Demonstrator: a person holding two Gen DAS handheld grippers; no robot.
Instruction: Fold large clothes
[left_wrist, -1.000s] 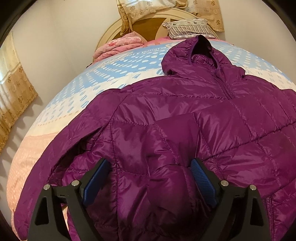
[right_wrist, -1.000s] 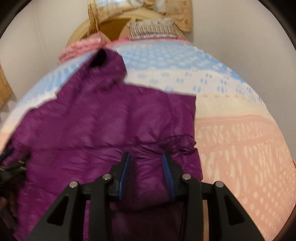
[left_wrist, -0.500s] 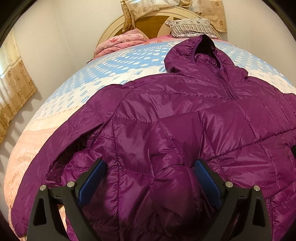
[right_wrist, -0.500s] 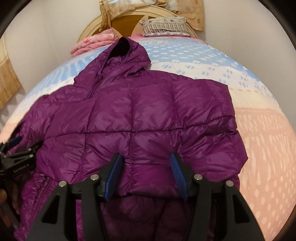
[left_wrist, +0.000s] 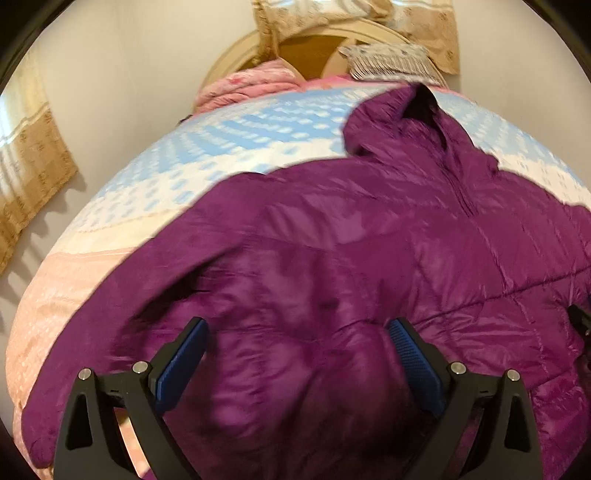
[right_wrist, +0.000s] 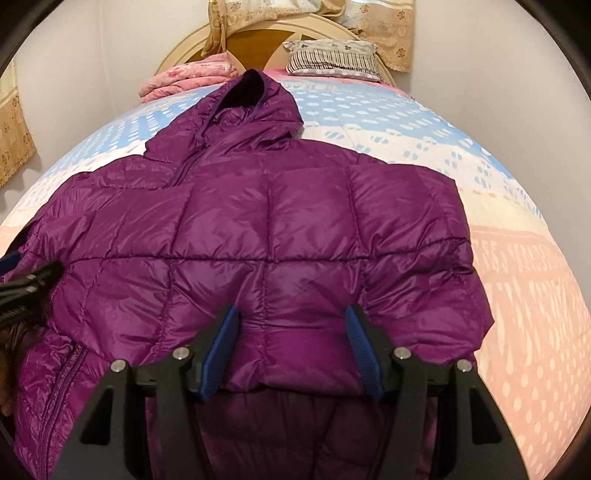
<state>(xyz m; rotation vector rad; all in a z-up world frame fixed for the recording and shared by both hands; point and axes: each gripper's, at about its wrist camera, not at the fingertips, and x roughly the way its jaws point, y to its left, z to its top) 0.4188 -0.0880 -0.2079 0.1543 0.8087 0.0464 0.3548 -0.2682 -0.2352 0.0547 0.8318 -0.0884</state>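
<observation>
Right wrist: purple jacket (right_wrist: 266, 229) on bed (right_wrist: 517, 280).

Both wrist cameras look steeply down along their own jaws, close above the purple jacket (left_wrist: 332, 258) on the bed (right_wrist: 535, 295), facing the headboard (right_wrist: 255, 40). The left view sits over its left half, the right over its right; both share the hood (right_wrist: 251, 99) and pillows (right_wrist: 332, 59).

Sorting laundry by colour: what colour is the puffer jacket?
Purple; the jacket shows best in the right wrist view.
</observation>
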